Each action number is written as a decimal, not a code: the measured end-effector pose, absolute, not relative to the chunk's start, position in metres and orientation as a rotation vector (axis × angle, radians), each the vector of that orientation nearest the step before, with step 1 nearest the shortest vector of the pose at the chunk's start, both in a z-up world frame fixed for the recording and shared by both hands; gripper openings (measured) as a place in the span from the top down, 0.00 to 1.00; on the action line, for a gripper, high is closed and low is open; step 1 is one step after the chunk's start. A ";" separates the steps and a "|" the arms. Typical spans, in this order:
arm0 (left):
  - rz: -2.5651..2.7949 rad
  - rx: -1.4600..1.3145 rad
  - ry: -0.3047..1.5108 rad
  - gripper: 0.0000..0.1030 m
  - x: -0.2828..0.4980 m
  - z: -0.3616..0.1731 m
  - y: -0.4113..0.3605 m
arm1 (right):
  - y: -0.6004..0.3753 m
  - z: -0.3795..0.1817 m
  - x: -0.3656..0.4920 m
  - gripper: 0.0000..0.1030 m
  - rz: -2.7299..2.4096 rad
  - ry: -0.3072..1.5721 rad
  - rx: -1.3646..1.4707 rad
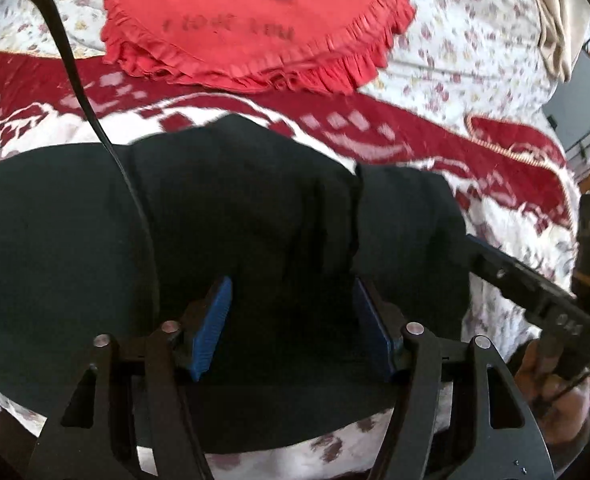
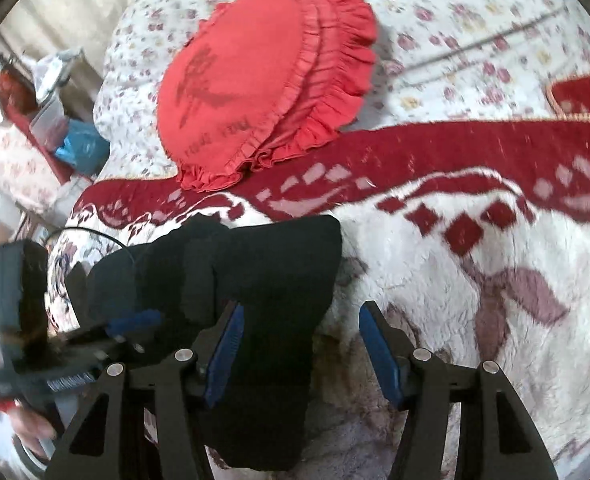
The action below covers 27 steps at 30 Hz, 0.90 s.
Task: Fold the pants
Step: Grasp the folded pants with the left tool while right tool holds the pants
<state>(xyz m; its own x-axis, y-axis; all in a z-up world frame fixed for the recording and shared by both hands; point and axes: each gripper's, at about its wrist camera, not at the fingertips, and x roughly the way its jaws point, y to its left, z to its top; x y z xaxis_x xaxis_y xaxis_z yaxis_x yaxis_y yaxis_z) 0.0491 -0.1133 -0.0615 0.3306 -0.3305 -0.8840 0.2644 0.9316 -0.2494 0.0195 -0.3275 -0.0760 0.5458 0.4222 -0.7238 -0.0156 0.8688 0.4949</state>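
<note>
1. One pair of black pants (image 1: 255, 208) lies bunched and partly folded on the bed, spread across the red-and-white blanket (image 1: 435, 148); in the right wrist view the pants (image 2: 263, 264) lie toward the left of the frame.
2. Two grippers are present. The left gripper (image 1: 291, 320) hangs over the middle of the pants with its jaws wide apart; its blue pads (image 1: 211, 328) do not press on the cloth.
3. The right gripper (image 2: 301, 354) also stands with jaws wide apart, above the right edge of the pants; one pad is over the black cloth, the other over the blanket. Nothing is gripped.
4. One round red cushion (image 2: 263, 80) with a frilled edge rests beyond the pants, partly on the blanket and partly on a white floral bedspread (image 2: 475, 20).
5. One black cable (image 1: 91, 112) crosses the left wrist view above the pants.
6. Surface and room: a bed with two layers of covering. At the far left of the right wrist view, blurred clutter (image 2: 55, 120) stands beside the bed; its items cannot be told apart.
</note>
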 end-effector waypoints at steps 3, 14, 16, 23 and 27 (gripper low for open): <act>-0.350 -0.057 1.137 0.35 0.047 -0.061 -0.124 | -0.328 -0.074 0.011 0.43 0.290 0.963 0.464; -0.478 -0.095 1.082 0.98 0.036 -0.042 -0.127 | -0.319 -0.054 0.012 0.43 0.300 0.923 0.419; -0.489 -0.116 1.066 0.99 0.032 -0.034 -0.119 | -0.316 -0.049 0.011 0.43 0.309 0.914 0.414; -0.525 -0.161 1.087 0.98 0.022 -0.033 -0.105 | -0.300 -0.041 0.008 0.43 0.362 0.916 0.388; -0.517 -0.177 1.149 0.59 0.013 -0.047 -0.107 | -0.300 -0.048 0.008 0.43 0.354 0.939 0.390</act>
